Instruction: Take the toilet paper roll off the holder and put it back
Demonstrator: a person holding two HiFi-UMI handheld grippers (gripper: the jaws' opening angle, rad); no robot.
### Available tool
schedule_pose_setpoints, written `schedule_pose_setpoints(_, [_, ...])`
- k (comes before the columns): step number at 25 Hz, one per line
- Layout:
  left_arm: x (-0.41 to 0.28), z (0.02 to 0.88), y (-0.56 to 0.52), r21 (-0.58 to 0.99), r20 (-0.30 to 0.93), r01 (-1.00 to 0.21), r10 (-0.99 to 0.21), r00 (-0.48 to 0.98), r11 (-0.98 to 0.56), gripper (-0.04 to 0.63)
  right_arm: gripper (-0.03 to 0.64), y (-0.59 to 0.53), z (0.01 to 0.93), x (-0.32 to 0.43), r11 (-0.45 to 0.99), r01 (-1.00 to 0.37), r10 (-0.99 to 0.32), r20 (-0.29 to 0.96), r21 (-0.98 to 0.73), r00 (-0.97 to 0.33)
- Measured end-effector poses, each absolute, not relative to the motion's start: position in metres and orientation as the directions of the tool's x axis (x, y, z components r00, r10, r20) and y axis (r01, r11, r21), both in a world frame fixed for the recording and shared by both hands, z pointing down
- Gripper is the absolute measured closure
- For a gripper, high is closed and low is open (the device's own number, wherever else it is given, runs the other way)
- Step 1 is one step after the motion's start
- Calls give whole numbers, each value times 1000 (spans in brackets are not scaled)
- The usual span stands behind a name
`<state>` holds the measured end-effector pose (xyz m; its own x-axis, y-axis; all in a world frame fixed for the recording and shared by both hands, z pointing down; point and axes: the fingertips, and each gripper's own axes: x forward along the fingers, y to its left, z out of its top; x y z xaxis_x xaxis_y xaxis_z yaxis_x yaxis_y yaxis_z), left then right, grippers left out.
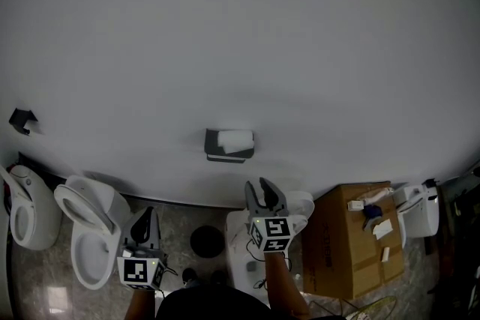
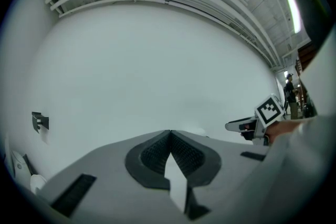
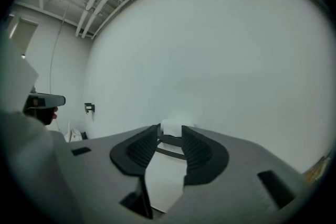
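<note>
Wall [image 1: 240, 26]: pale and bare, filling the upper two thirds of the head view.
Box [image 1: 341, 255]: brown cardboard, lower right of the frame, small white and blue items lying on its top.
Toilets: one white bowl [image 1: 88, 236] at lower left, lid raised; a second [image 1: 30, 215] at the far left edge.
Right gripper [image 1: 257, 183]: lower centre of the frame, just right of and below the holder, not touching it; jaws narrowly spread, nothing pinched; in the right gripper view, roll and holder seen beyond the gap between the tips.
Left gripper [image 1: 148, 210]: lower left of centre, well apart from the holder; jaws pressed together at the tips, nothing between them.
Holder [image 1: 216, 154]: dark, fixed to the wall at frame centre.
Roll [image 1: 236, 139]: white, seated on the holder, slightly tilted.
Bracket [image 1: 21, 120]: small, dark, on the wall at the left edge, above the toilets.
</note>
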<state>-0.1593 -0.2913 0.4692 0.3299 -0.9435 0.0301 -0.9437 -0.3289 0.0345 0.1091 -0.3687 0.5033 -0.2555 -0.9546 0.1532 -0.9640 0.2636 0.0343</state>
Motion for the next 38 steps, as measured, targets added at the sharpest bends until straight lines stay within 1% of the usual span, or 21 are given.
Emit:
schedule_pose_setpoints(8, [-159,464,-285,35,17,-942,-942,334,-334,592,563,-336,488,119,235,-971,-967,116,45,-228])
schedule_pose_setpoints(12, [-157,463,-282,35,22,-940,-940,341,-341,592,608,-315,480,123,196,-977,-979,67,82,-191])
schedule_pose_setpoints(20, [-153,464,-276,34,20,-936,-936,350,-350,592,612,-284,461,125,136,-984,-988,-50,112,-143])
schedule_pose_setpoints(25, [-155,465,-275,32,14,-940,-940,340,-339,592,614,-277,455,130,109,-983,-987,-100,147,-124])
schedule_pose_setpoints(31, [-157,462,-278,29,-1,-945,-945,326,-326,592,614,-275,450,131,107,-986,-984,-125,131,-124])
schedule_pose_setpoints(34, [-155,466,-277,30,15,-941,-941,339,-338,592,614,-275,450,130,107,-986,-984,-130,129,-124])
schedule_pose_setpoints(38, [-156,465,-276,25,5,-940,-940,342,-341,592,614,-273,449,130,107,-986,-983,-136,130,-124])
